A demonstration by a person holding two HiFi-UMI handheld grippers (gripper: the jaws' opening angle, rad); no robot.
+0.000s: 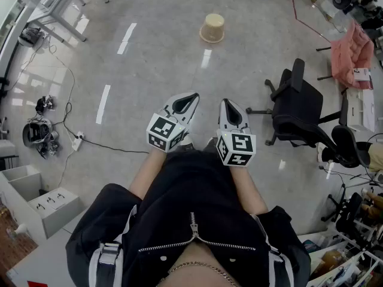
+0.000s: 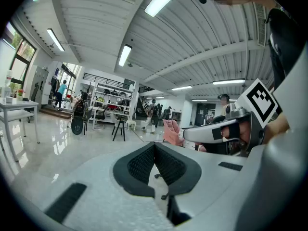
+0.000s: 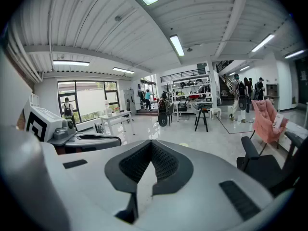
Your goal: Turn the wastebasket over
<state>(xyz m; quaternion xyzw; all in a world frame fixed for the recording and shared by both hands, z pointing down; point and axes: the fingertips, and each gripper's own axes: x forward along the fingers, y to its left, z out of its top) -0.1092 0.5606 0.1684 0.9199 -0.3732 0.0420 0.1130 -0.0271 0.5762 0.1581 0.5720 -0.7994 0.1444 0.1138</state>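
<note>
Left gripper (image 1: 190,97): you hold it out in front of your waist. Its jaws are pressed together, and its own view shows only floor past the tips.
Right gripper (image 1: 226,103): it is level with the left one, just beside it but not touching. Its jaws are also closed, with nothing in them.
Aim: both tips point away from you, roughly toward the far floor where the task's thing stands.
Wastebasket (image 1: 212,27): beige, it stands alone on the open floor well ahead of both grippers, and neither touches it. Its wider end seems to rest on the floor, but from your head view you cannot tell for sure which way its mouth faces.
Floor (image 1: 149,58): glossy grey, with streaks of reflected ceiling light.
Chair (image 1: 299,103): a black office chair stands on your right, well apart from the wastebasket.
Pink cloth (image 1: 352,52): it is draped over something beyond the chair, at the right edge.
Cable (image 1: 96,142): it runs across the floor on your left to a power strip (image 1: 76,141).
Jacket (image 1: 191,220): black with a zip, it fills the bottom of your head view.
</note>
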